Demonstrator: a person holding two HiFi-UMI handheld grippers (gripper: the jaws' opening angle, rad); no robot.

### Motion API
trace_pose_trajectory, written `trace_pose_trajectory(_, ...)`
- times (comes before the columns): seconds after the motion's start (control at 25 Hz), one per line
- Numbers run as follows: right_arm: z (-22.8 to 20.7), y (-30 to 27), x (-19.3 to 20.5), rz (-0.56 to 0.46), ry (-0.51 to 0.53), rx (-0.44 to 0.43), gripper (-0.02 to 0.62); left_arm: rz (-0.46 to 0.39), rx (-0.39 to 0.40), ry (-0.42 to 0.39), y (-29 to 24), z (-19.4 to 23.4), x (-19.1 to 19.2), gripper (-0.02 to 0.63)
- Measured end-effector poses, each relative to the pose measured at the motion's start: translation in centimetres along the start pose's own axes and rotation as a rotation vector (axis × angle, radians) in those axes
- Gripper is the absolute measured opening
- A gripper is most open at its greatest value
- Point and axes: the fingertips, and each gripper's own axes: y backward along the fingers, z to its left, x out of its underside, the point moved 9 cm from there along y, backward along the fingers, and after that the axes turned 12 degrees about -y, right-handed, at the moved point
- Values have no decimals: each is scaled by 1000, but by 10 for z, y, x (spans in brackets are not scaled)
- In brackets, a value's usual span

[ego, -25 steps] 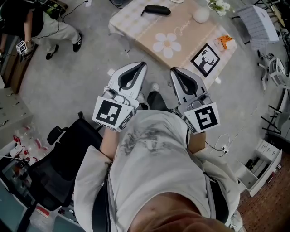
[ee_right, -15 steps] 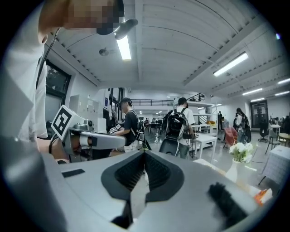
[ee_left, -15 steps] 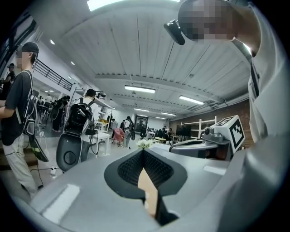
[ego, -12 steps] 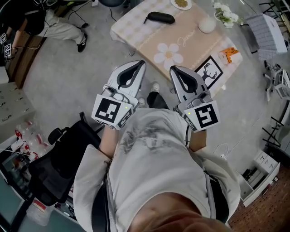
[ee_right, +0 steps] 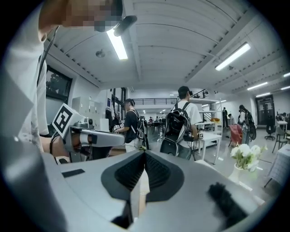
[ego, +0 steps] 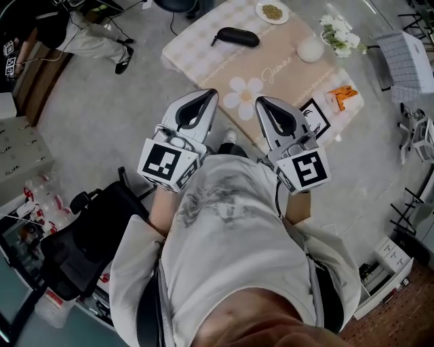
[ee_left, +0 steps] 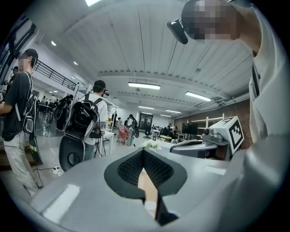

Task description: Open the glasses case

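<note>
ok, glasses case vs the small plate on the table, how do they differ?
The glasses case is black and elongated; the plate is white and round. The case looks shut, its inside hidden; the plate lies open with something brownish-green on it. In the head view the case lies left of the plate and nearer the person. Both rest flat on the tablecloth.

Head camera looks down; all views share flowers (ego: 341, 32)
</note>
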Motion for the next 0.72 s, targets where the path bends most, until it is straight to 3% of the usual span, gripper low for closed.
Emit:
trace_pose_trajectory(0.4,-35,-27,-1,46,-34,-1,17,41,4,30,-35,22,7,5)
trace_pose_trajectory(0.72,-66,-64,9,66,-90,77,17,73,68,54,-76,62,28,5)
